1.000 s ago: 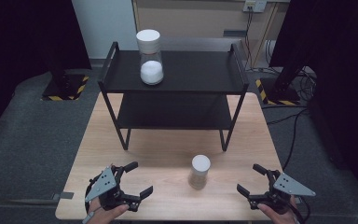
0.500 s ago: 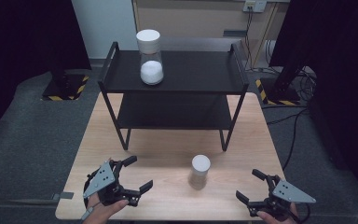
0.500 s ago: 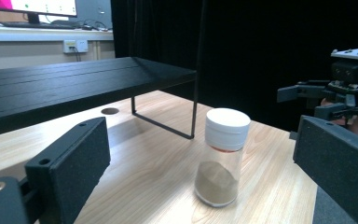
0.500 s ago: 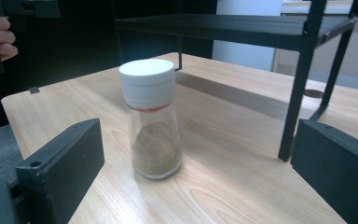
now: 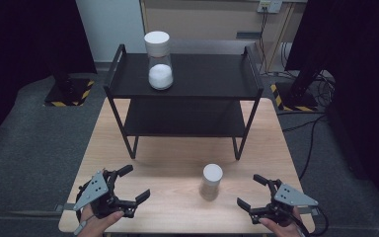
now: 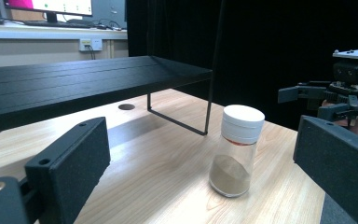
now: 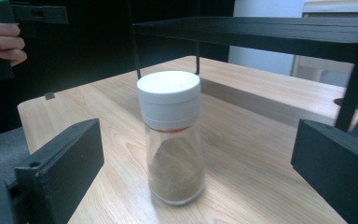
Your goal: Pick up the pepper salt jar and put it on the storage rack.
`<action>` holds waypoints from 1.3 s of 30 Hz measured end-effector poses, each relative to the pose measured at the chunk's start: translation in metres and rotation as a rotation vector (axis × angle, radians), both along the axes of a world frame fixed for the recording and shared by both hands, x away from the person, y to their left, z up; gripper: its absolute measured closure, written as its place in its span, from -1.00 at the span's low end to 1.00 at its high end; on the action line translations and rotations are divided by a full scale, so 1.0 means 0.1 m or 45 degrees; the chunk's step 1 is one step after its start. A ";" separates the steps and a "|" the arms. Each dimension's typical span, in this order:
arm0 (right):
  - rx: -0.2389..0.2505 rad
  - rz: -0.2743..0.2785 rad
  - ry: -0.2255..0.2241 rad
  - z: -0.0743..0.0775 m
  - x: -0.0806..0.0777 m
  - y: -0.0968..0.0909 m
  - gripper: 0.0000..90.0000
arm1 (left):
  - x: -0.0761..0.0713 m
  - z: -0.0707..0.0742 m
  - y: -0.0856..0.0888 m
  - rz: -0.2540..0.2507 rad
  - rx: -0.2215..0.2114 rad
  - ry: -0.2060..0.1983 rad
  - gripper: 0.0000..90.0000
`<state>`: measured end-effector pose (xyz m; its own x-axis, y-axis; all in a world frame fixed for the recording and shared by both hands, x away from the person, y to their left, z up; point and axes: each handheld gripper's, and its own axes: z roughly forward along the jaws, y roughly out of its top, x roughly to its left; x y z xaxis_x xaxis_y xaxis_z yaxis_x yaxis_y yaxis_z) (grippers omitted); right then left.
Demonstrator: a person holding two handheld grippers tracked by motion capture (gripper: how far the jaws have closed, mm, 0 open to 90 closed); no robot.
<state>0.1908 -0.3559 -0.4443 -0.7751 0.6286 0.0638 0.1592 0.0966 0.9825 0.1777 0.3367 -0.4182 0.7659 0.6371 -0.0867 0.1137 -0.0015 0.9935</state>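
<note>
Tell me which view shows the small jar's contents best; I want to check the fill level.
The right gripper view: the small jar stands close and centred, brown powder plain. The left gripper view shows it farther off; the high view mostly shows its white lid.

Left hand [image 5: 94, 223], right hand [image 5: 279, 228]: forearms cut off by lower frame edge, high view. Shaker [image 5: 211, 181] contents: blurred there. Far jar [image 5: 159, 60] powder: kind indeterminable.

We see a small clear glossy jar [image 7: 175, 154] with a smooth white plastic lid, on a pale, matt wood-grain table [image 5: 177, 168]. Our grippers' black jaws look matt plastic, and the black two-tier shelf rack [image 5: 202, 79] looks like matt metal.
</note>
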 end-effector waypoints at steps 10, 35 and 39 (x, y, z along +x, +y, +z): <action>0.004 0.041 0.006 -0.05 0.10 0.13 -0.95 | -0.04 -0.01 0.07 0.019 0.005 0.016 -0.95; -0.016 0.108 0.026 -0.12 0.37 0.46 -0.94 | -0.04 -0.06 0.11 0.015 0.001 0.032 -0.95; -0.024 0.124 0.025 -0.14 0.42 0.51 -0.93 | -0.04 -0.06 0.11 0.014 0.001 0.032 -0.95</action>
